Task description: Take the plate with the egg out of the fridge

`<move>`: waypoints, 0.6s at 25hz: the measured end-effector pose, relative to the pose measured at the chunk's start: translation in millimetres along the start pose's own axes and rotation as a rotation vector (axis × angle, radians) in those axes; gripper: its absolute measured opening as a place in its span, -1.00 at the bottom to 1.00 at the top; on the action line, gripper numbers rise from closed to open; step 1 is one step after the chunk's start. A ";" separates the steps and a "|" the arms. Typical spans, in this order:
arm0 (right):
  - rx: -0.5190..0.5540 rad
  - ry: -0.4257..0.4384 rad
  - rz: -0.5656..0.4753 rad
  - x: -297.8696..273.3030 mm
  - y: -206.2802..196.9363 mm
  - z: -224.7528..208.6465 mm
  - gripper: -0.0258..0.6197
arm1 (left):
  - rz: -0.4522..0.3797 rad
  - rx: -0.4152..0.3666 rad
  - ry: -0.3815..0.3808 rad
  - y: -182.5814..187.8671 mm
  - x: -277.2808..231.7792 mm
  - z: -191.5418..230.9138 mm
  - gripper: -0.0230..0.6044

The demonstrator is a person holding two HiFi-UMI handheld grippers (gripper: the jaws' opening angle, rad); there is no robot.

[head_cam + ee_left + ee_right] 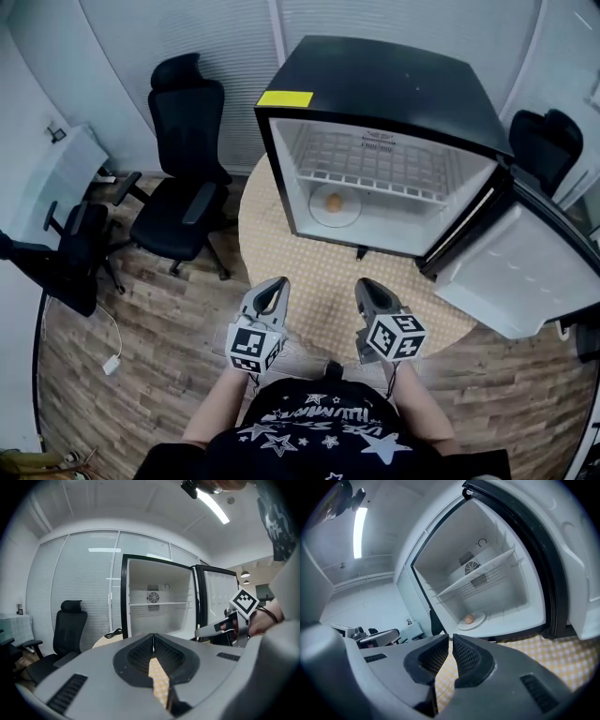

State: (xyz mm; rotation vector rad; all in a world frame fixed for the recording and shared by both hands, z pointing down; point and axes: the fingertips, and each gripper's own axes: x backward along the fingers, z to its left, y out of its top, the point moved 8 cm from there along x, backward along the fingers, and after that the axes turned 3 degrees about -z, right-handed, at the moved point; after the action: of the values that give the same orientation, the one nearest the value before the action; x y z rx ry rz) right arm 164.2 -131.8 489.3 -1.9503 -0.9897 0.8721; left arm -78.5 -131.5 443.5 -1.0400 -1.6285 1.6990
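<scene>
A black mini fridge (375, 89) stands open on a round table with a checked cloth (267, 239). On its floor, at the left, a white plate (349, 212) carries a brown egg (333, 200); the right gripper view shows the plate (477, 620) and egg (468, 618) beyond the jaws. My left gripper (274, 286) and right gripper (367, 286) hover side by side over the table's near edge, short of the fridge. Both point at the opening. The left gripper (153, 637) is shut and empty. The right gripper (451, 638) is shut and empty too.
The fridge door (525, 267) swings out to the right. A wire shelf (375, 169) spans the upper part of the cavity. Black office chairs (187, 169) stand left of the table, another chair (548, 141) at the right. A white cable (112, 361) lies on the wooden floor.
</scene>
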 end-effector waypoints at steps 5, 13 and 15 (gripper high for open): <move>0.006 -0.053 0.017 -17.5 5.4 -25.7 -0.79 | 0.005 -0.034 0.076 3.7 -9.5 -1.3 -0.90; -0.019 -0.029 0.041 -51.8 11.0 -29.8 -0.80 | 0.028 -0.064 0.107 6.3 -24.0 12.4 -0.90; -0.020 -0.041 0.045 -59.5 11.8 -29.3 -0.79 | 0.045 -0.044 0.096 2.6 -33.5 19.6 -0.90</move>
State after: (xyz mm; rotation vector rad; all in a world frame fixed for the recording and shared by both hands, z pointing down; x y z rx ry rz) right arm 164.5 -196.9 506.5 -1.9858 -0.9849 0.9340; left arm -76.4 -170.3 445.2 -1.1694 -1.5992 1.6231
